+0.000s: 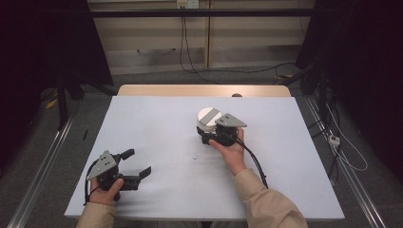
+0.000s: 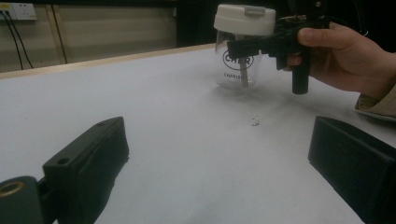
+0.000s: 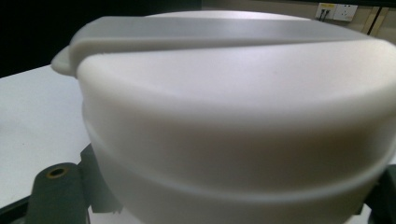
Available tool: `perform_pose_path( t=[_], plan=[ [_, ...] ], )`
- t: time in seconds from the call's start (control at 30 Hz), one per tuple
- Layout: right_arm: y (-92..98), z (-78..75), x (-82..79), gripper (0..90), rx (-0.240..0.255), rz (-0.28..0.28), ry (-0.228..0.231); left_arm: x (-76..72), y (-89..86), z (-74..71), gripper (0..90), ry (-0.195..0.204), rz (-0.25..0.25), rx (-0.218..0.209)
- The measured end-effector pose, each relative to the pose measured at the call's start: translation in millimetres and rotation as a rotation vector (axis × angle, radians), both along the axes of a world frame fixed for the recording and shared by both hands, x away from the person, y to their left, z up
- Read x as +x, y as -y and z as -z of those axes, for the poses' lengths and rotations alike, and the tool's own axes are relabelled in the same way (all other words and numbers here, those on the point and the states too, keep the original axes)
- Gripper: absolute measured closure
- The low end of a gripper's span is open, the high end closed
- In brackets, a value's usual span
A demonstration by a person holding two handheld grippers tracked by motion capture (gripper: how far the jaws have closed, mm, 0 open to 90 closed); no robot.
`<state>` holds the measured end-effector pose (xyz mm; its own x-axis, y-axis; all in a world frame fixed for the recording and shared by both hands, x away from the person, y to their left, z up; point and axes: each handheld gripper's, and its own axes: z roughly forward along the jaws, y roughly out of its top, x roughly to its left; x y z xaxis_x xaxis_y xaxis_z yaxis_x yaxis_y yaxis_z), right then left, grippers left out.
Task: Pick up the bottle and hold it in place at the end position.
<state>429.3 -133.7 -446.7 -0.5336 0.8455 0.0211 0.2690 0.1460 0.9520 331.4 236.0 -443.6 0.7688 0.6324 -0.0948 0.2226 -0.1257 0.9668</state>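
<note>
Jar (image 2: 236,60), mid-desk (image 1: 157,123): clear, rigid, likely light, slick, breakable; I'd grip under its white lid (image 3: 233,93), where my right gripper (image 1: 211,134) sits, clamping unconfirmed; left gripper (image 1: 135,164) fingers apart, idle.

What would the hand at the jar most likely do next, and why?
Probably close the right gripper on the jar just under its white lid: its jaws already sit either side of the jar. The left gripper rests open, apart.
</note>
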Motion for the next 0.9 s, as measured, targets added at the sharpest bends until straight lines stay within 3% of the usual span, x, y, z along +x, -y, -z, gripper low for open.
perform_pose_path(
  t=[0.9],
  plan=[
    [-9.7,8.4,5.0,18.3,-0.004,-0.022,-0.016,1.6,0.8,2.3,4.4,-0.012,0.0,-0.003]
  ],
)
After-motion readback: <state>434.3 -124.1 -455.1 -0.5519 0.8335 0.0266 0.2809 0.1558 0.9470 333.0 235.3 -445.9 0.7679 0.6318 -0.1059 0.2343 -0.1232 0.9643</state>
